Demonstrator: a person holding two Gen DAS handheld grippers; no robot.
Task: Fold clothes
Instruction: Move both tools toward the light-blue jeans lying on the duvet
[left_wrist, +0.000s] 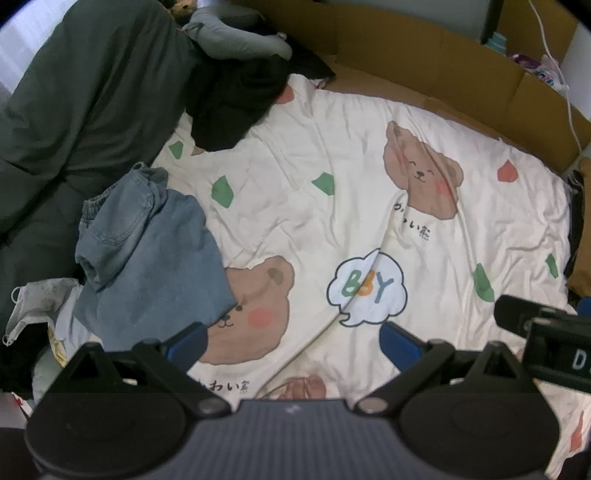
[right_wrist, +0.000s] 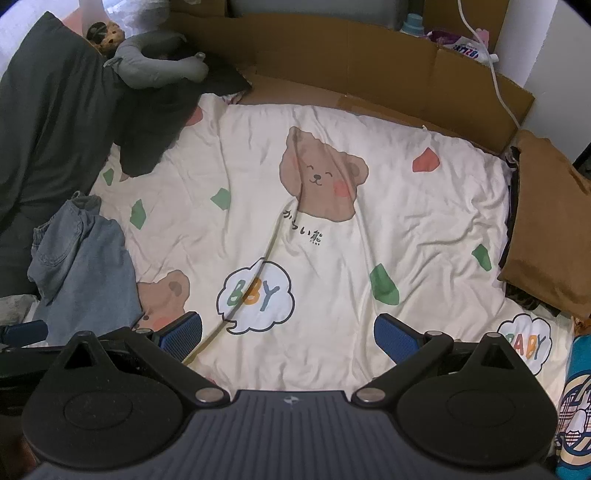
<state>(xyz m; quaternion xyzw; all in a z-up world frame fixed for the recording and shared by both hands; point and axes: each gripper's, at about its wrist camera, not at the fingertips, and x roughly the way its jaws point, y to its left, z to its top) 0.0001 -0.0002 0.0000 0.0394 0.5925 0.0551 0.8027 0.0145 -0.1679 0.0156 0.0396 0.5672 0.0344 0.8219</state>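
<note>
One pair of light blue denim trousers (left_wrist: 147, 251) lies crumpled on the bed, at the left edge of the cream bear-print cover (left_wrist: 332, 177), its hem overlapping the lower of the two bear faces seen there. One speech bubble reading "BABY" (left_wrist: 367, 286) sits just right of that bear in the left wrist view; the right wrist view shows two such bubbles. Left of the trousers lies one dark green quilt (left_wrist: 74, 110), with one grey neck pillow (left_wrist: 236, 40) at its far end. One brown cushion (right_wrist: 546, 221) lies at the cover's right edge. The left gripper (left_wrist: 293, 341) and right gripper (right_wrist: 288, 339) both hang above the cover, fingers spread wide, grasping nothing.
</note>
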